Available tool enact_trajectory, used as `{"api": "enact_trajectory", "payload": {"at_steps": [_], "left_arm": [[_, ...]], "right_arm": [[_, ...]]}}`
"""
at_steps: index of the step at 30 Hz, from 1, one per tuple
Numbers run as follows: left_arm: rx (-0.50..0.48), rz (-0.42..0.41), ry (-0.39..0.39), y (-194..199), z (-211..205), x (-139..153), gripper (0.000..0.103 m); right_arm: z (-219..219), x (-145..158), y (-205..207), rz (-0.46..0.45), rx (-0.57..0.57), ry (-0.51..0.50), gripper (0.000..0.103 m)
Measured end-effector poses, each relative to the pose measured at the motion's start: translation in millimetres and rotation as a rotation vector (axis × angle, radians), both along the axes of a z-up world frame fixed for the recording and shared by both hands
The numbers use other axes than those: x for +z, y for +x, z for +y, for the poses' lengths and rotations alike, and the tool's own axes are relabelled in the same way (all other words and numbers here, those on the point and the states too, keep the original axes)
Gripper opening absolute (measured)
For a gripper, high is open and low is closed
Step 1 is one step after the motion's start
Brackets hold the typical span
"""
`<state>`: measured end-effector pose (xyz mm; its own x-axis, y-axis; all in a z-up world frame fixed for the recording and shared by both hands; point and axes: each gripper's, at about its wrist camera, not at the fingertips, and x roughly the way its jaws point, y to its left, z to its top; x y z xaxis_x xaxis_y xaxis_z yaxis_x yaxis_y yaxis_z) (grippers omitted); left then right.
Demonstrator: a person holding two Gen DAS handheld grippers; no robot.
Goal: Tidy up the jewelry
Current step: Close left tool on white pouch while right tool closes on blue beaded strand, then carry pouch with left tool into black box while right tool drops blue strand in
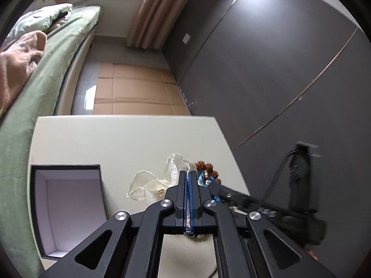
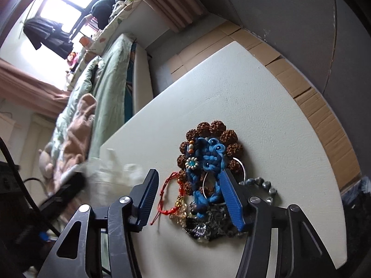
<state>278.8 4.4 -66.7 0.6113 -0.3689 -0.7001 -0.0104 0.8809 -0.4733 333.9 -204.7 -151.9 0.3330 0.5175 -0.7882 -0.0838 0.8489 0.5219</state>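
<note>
A jewelry pile lies on the white table (image 2: pixel 255 97): a brown seed-bead bracelet (image 2: pixel 228 136), a blue braided cord piece (image 2: pixel 212 157), a red string bracelet (image 2: pixel 168 194), grey stone beads (image 2: pixel 264 183) and dark chains (image 2: pixel 208 227). My right gripper (image 2: pixel 189 180) is open, its jaws either side of the pile's near part. My left gripper (image 1: pixel 188 173) is shut; a small dark chain end (image 1: pixel 189 234) shows between the jaws at their base. In the left wrist view the brown beads (image 1: pixel 207 166) and clear plastic bags (image 1: pixel 150 185) lie just beyond it. An open, empty box (image 1: pixel 69 208) stands at left.
A bed with a green cover (image 1: pixel 34 88) runs along the table's left side. Cardboard sheets (image 1: pixel 136 90) cover the floor beyond the table. A dark wardrobe wall (image 1: pixel 278 58) stands at right. The right gripper's body (image 1: pixel 296 199) shows blurred at right in the left wrist view.
</note>
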Motion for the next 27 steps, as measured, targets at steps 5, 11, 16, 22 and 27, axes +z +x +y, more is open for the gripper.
{"api": "enact_trajectory", "payload": {"at_steps": [5, 11, 16, 22, 27], "left_arm": [[0.026, -0.043, -0.015, -8.5, 15.6, 16.1, 0.000], [0.046, -0.062, -0.011, -16.8, 28.6, 23.2, 0.000], [0.056, -0.063, -0.006, -24.3, 43.1, 23.9, 0.000], [0.090, -0.082, 0.006, -42.7, 66.8, 28.3, 0.000], [0.141, -0.067, 0.048, -49.5, 85.2, 22.8, 0.000]], "right_arm": [[14.9, -5.2, 6.6, 0.006, 0.009, -0.079, 0.052], [31.6, -12.0, 9.9, -0.005, 0.016, -0.260, 0.019], [16.1, -8.1, 8.6, -0.002, -0.025, -0.161, 0.008], [3.5, 13.4, -7.2, -0.065, -0.062, -0.028, 0.008], [9.7, 28.6, -21.6, -0.120, -0.051, 0.040, 0.008]]}}
